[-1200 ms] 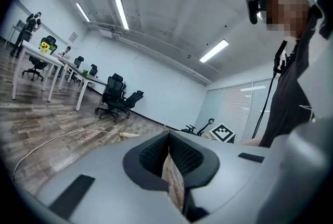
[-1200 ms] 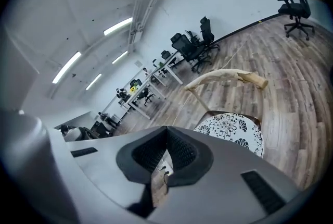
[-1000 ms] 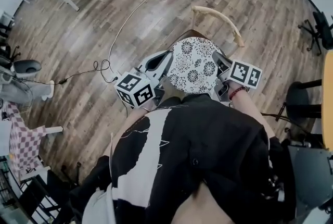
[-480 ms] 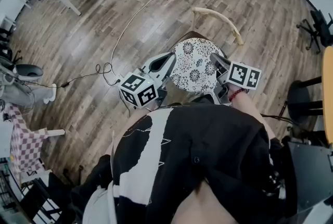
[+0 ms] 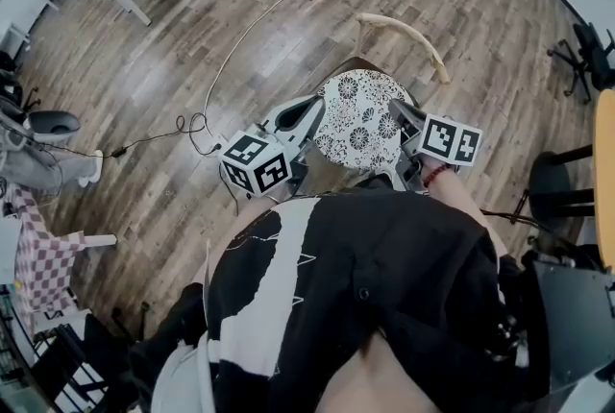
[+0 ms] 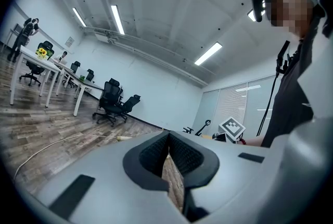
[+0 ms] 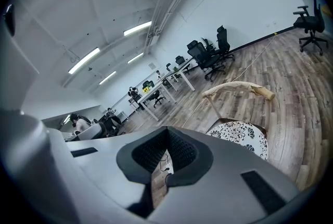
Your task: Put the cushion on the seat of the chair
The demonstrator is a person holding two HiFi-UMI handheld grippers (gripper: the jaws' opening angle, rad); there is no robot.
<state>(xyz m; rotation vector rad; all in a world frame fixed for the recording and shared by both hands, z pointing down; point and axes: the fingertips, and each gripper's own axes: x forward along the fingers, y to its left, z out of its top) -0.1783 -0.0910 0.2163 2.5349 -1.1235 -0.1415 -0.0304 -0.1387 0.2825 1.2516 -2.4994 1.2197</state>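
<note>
Floral cushion (image 5: 358, 121) sits flat on the chair (image 5: 408, 35) seat (curved backrest beyond). Flanking it, the left gripper (image 5: 313, 109) and right gripper (image 5: 397, 109), fingers closed, empty; contact with its edge looks possible, unclear.

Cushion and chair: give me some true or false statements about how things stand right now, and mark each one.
1. The patterned cushion lies on the seat of the chair. True.
2. The right gripper clamps the cushion's edge. False: its jaws are shut on nothing, and the cushion lies beside them.
3. The left gripper is shut and empty. True.
4. Both grippers sit on the same side of the cushion. False: one is on each side.
5. The cushion is plain red. False: it is white with a dark floral print.
</note>
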